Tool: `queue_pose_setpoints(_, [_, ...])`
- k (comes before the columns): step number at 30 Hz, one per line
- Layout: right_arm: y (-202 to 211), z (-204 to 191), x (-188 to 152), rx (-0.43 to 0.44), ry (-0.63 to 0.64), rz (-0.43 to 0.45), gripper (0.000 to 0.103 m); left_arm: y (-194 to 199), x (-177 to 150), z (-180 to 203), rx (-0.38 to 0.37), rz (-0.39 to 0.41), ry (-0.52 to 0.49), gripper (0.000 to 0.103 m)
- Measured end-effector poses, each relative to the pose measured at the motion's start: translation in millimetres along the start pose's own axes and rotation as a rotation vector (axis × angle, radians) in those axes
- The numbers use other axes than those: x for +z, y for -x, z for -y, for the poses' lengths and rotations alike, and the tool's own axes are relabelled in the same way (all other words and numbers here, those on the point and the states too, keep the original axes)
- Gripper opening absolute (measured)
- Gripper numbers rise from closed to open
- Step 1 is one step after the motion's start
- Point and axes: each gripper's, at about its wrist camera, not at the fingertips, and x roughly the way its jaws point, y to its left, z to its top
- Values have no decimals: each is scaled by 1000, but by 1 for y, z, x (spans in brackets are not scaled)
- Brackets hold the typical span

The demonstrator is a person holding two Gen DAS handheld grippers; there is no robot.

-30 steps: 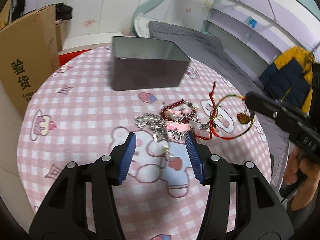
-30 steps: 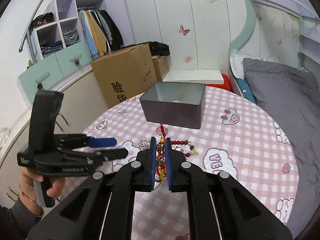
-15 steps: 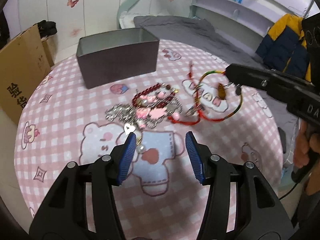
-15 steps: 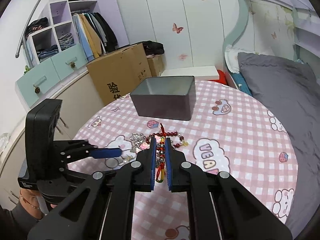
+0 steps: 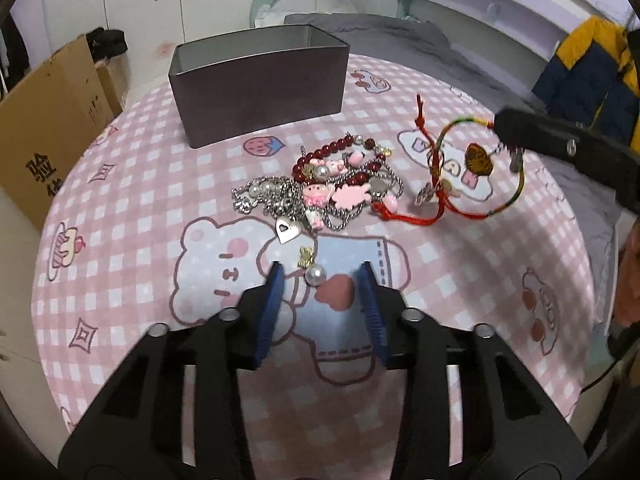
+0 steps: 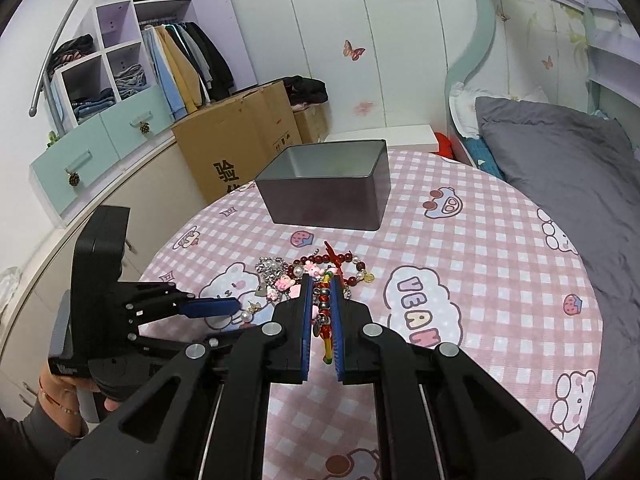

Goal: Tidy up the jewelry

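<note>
1. Two handheld grippers are working over one jewelry pile. The right gripper [image 6: 321,304] is clamping its blue-padded jaws on a multicoloured woven cord bracelet with red tassel cords and a brown charm [image 5: 476,164], which is hanging partly lifted while its red cords are trailing on the cloth.
2. The left gripper [image 5: 322,280] is hovering low with its jaws spread wide and gripping nothing; a single white pearl bead on a gold bow link [image 5: 313,275] is lying between its fingertips.
3. Just beyond, the tangled heap of silver chains, dark red beads and pink charms [image 5: 320,190] is resting on the pink checked cartoon-print tablecloth [image 5: 132,184], and the bracelet's cords are touching its right edge.
4. Farther back, the open rectangular grey metal tin [image 6: 328,188] is standing upright, well apart from the heap, and appears to be the destination.
5. Recommended execution: lift the bracelet slowly and straight up, watching whether the red cords are dragging neighbouring chains.
6. If the heap starts following, the left gripper is well placed to pin the pearl strand down.
7. Carry the bracelet over the tin rim before releasing, so that the tassels are not catching on the wall.
</note>
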Motion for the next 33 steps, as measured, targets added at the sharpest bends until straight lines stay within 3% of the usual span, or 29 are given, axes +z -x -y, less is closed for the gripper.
queue_pose_setpoints(2, [0, -3, 1, 1, 5, -2, 7, -2, 1, 0, 3, -1, -6, 21])
queue_pose_setpoints(5, [1, -7, 5, 2, 16, 1, 7, -2, 2, -2, -3, 1, -6, 11])
queue_pose_setpoints(7, [3, -9, 8, 0, 22, 7, 7, 1, 2, -4, -8, 4, 0, 11])
queue_pose_setpoints(17, [17, -30, 47, 25, 70, 74, 7, 58, 34, -31, -195, 144, 73, 11])
queue_pose_setpoints(23, [24, -42, 70, 36, 104, 114, 7, 82, 60, -43, -200, 205, 67, 11])
queue_pose_setpoints(33, [0, -43, 121, 2, 132, 159, 7, 66, 109, -81, -222, 242, 153, 11])
